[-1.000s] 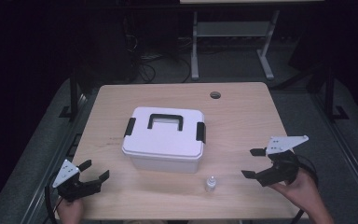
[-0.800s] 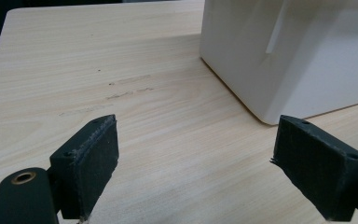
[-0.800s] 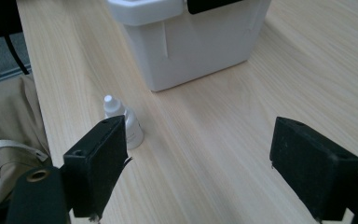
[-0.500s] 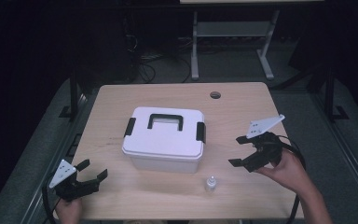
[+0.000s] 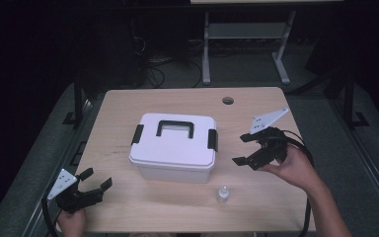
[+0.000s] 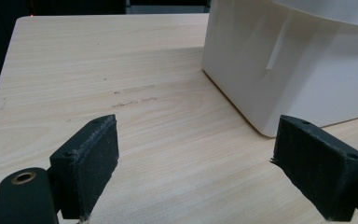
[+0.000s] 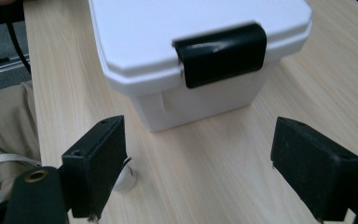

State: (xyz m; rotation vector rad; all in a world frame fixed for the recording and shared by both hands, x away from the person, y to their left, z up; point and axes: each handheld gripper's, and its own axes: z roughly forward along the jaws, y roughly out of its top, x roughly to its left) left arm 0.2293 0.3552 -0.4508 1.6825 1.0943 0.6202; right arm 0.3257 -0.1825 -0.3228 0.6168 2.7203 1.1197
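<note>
The white box (image 5: 173, 145) sits mid-bench (image 5: 128, 103), lid latched by 2 black clasps. The right tongs (image 5: 244, 149), spread apart, hover just off its right clasp (image 7: 220, 52); the left tongs (image 5: 94, 178), also apart, rest near the box's front-left corner, bare bench between.

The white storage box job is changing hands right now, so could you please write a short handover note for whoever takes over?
Left gripper: open, holding nothing, low at the near left corner of the table.
Right gripper: open, holding nothing, raised to the right of the white box and aimed at its right black latch.
Box: mid-table, lid on, both side latches look shut, handle flat.
Small white bottle: upright on the table in front of the box, untouched.
Done: nothing visibly handled.
Left, probably: undo the latches, open the lid, deal with the bottle.
</note>
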